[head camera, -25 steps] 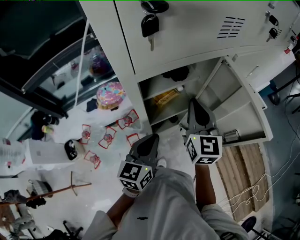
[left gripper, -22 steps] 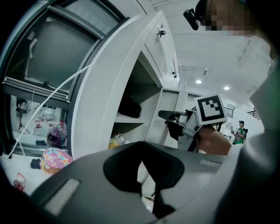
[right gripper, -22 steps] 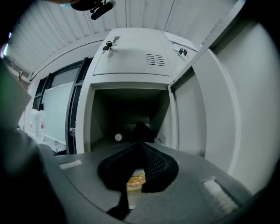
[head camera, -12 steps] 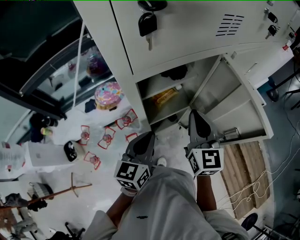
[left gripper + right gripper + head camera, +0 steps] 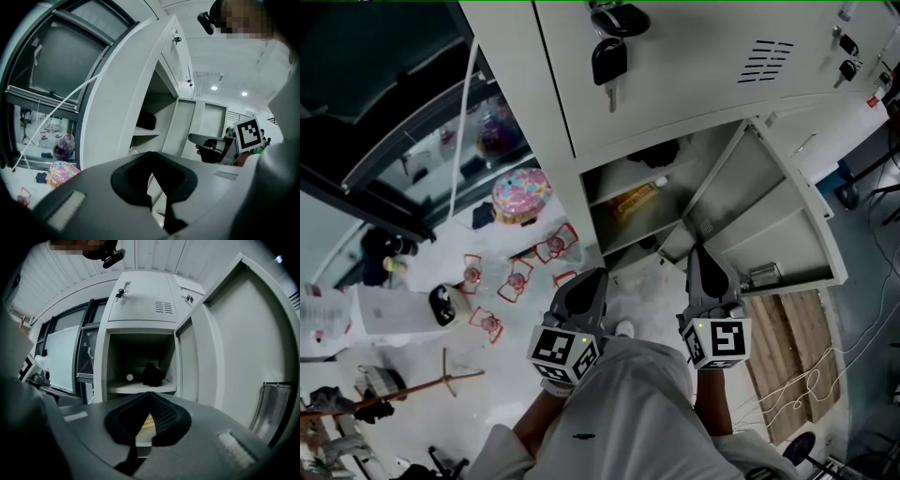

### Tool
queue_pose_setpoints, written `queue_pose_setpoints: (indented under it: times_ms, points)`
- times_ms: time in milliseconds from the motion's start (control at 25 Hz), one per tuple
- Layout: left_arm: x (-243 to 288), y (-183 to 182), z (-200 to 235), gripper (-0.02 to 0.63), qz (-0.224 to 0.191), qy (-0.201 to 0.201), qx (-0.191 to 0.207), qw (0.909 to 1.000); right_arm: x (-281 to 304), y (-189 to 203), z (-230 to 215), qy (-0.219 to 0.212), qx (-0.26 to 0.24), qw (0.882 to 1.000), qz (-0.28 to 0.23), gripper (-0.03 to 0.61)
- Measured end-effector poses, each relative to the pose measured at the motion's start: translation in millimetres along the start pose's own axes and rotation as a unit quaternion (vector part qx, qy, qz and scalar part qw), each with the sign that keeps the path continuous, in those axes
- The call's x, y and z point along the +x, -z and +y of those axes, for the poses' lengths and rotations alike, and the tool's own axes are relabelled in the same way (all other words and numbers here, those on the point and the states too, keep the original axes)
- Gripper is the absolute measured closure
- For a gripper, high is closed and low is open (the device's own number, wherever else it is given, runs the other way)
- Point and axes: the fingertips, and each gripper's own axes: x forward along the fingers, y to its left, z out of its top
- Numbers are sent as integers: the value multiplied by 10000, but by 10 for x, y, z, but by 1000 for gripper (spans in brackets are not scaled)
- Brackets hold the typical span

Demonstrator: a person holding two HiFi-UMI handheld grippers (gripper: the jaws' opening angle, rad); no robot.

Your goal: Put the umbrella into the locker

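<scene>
The black folded umbrella (image 5: 661,150) lies on the upper shelf inside the open grey locker (image 5: 712,141). It shows in the right gripper view as a dark bundle (image 5: 152,374) and in the left gripper view too (image 5: 146,120). The locker door (image 5: 773,211) stands swung out to the right. My right gripper (image 5: 701,251) is shut with nothing in it, in front of the opening and apart from the umbrella. My left gripper (image 5: 592,277) is also shut and empty, lower left of the opening, over the floor. In the left gripper view the right gripper (image 5: 208,140) shows at the right.
A bunch of keys (image 5: 609,61) hangs from the closed locker door above. A yellow packet (image 5: 636,199) lies on the lower shelf. A pink patterned object (image 5: 521,192) and several red-framed items (image 5: 516,277) sit on the floor at left. A wooden pallet (image 5: 778,347) and cables lie at right.
My right gripper has drawn back from the locker opening toward my body and a little lower. The left gripper has hardly moved. The umbrella stays on the shelf.
</scene>
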Motion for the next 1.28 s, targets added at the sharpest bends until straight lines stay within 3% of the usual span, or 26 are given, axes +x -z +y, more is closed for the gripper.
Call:
queue_pose_setpoints:
  times_ms: [1280]
  points:
    - [-121, 61, -5, 597, -102, -162, 21, 9998, -262, 158, -84, 62, 165, 9998, -18, 577]
